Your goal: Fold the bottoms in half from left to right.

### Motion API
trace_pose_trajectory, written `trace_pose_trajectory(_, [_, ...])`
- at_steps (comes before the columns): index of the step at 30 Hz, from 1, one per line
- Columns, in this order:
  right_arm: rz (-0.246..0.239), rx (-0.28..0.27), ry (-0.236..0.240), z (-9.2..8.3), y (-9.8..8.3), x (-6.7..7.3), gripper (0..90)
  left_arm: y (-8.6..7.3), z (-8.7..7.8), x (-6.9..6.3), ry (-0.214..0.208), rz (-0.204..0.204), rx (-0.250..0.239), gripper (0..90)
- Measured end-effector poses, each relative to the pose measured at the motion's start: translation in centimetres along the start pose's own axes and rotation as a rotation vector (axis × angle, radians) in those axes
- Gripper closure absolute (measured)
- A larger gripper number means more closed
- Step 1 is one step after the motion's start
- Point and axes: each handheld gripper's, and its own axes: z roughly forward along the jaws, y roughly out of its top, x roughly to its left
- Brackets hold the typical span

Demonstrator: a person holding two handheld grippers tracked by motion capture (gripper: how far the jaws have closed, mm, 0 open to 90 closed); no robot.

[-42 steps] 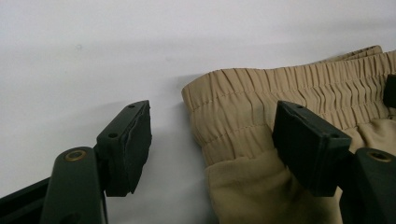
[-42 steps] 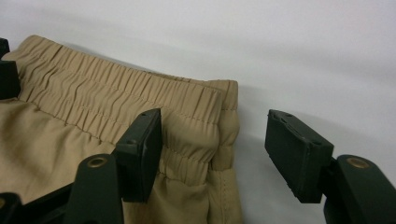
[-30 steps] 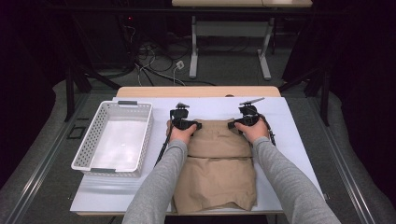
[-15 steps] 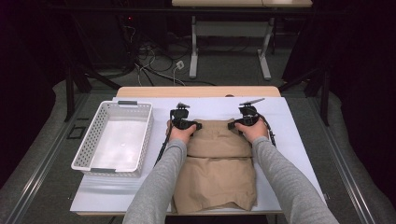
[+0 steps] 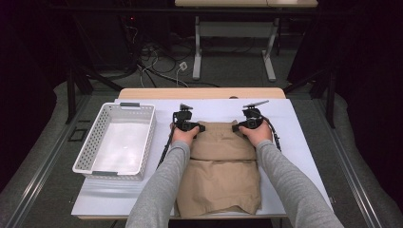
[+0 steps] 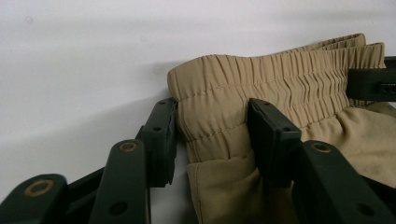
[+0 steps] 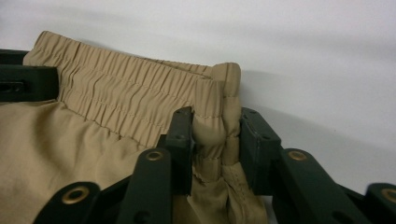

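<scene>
A tan garment (image 5: 221, 166) with an elastic waistband lies folded on the white table (image 5: 294, 142), waistband at the far end. My left gripper (image 5: 189, 126) sits at the waistband's left corner. In the left gripper view its jaws (image 6: 212, 135) have just been closing and both pads touch the waistband (image 6: 219, 112) between them. My right gripper (image 5: 244, 126) sits at the right corner. In the right gripper view its jaws (image 7: 215, 144) have just been closing too, and the waistband corner (image 7: 219, 116) is bunched tight between the pads.
A white plastic basket (image 5: 142, 137) stands on the left of the table, nothing in it. Beyond the far edge are cables on the floor and the legs of another table. Both forearms in grey sleeves lie over the garment's sides.
</scene>
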Motion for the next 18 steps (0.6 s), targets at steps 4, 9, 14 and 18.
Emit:
trace_pose_trajectory(4, [-0.013, -0.008, -0.001, -0.1, 0.0, 0.2, 71.8, 0.1, -0.1, 0.0, -0.009, 0.007, -0.002, 58.2])
trace_pose_trajectory(9, [-0.029, -0.022, 0.007, -0.6, 0.1, 0.4, 72.5, 0.2, -0.4, 0.0, -0.019, 0.001, -0.001, 61.0])
trace_pose_trajectory(14, [-0.063, -0.046, 0.008, -1.3, 0.4, 0.9, 72.6, 0.3, -1.0, -0.2, -0.026, 0.003, -0.011, 61.9])
trace_pose_trajectory(18, [-0.069, -0.066, 0.023, -1.9, 0.6, 1.0, 72.5, 0.5, -1.7, -0.6, -0.022, 0.016, -0.025, 62.0])
